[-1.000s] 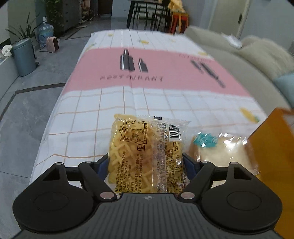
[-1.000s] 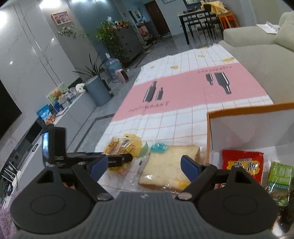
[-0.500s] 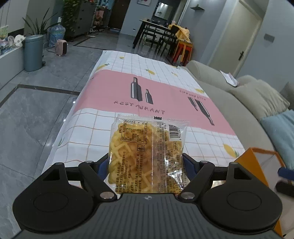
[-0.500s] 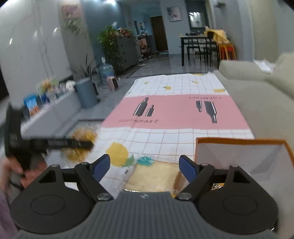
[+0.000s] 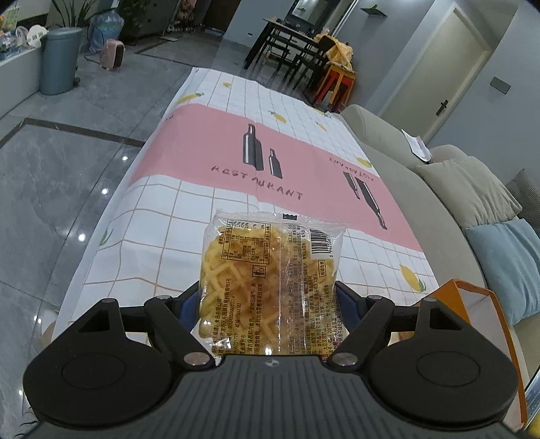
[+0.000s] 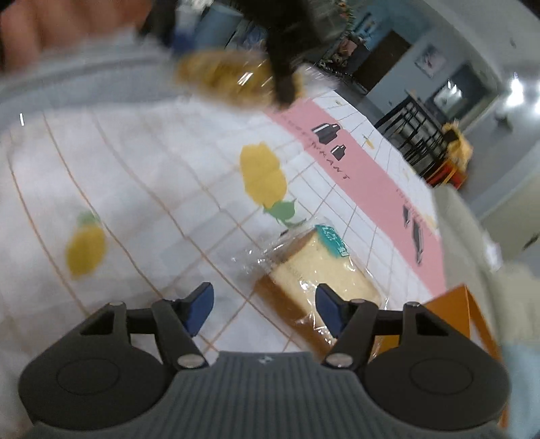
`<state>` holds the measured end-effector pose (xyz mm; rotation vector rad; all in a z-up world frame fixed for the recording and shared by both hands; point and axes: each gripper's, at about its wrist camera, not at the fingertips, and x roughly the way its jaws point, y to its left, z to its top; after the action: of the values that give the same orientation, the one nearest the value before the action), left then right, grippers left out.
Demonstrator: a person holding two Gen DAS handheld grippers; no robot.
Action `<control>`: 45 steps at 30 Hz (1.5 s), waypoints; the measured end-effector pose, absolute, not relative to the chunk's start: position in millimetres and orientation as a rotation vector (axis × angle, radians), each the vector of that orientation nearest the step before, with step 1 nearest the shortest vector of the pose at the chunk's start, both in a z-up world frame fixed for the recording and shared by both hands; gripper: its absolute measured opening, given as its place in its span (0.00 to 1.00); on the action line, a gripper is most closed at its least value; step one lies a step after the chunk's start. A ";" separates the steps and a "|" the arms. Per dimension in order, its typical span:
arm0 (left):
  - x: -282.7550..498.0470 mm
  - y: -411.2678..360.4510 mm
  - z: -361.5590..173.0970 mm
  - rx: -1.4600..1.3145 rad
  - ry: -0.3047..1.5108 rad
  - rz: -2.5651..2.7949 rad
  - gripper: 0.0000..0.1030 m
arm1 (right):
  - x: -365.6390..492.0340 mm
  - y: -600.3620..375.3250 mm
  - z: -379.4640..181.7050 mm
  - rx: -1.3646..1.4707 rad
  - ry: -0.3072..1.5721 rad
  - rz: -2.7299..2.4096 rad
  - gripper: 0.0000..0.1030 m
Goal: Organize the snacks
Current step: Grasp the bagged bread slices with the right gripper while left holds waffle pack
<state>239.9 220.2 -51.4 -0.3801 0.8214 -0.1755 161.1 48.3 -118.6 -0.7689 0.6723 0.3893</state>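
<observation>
The left claw [image 5: 268,300] is clenched on a clear packet of yellow crinkle snacks [image 5: 270,280]; both blue pads press its sides at the lower centre of the left wrist view, and the packet stands up out of the jaws, its printed label and barcode facing the camera. Beyond it the bench, covered by a checked cloth [image 5: 162,236] with a pink band and bottle prints, runs toward the top of the frame. An orange box [image 5: 479,297] shows at the lower right edge, and a grey sofa [image 5: 422,189] lines the right side.

In the blurred right wrist view the right claw [image 6: 263,305] is released but its jaws are closing, pointing down at a wrapped slice of cake [image 6: 317,266] with a teal label. The slice lies flat on the cloth at the lower centre, its near end reaching between the blue pads, nearer the right one; whether that pad touches the wrapper I cannot tell. The orange box sits at the lower right, just beside the cake. At the top centre the same yellow packet appears, held in the dark fingers of the left claw, with the person's hand [image 6: 44,30] at the upper left.
</observation>
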 end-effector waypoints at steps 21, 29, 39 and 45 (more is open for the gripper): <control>247.8 219.0 -79.9 -0.323 1.031 -0.192 0.88 | 150.1 77.2 -144.2 -0.978 0.523 0.394 0.20; 244.3 208.6 -78.1 -0.278 1.025 -0.233 0.88 | 132.0 60.2 -128.5 -0.889 0.440 0.325 0.03; 239.6 177.5 -84.2 -0.233 1.075 -0.296 0.88 | 109.0 -0.6 -18.9 -0.473 0.437 0.341 0.03; 230.9 131.6 -89.6 -0.172 1.124 -0.420 0.88 | 91.0 -51.9 18.1 -0.135 0.525 0.383 0.03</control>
<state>230.9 131.6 -89.6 -0.1721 1.1239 -0.4197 91.0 -51.9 18.1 -0.1347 0.5254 0.3834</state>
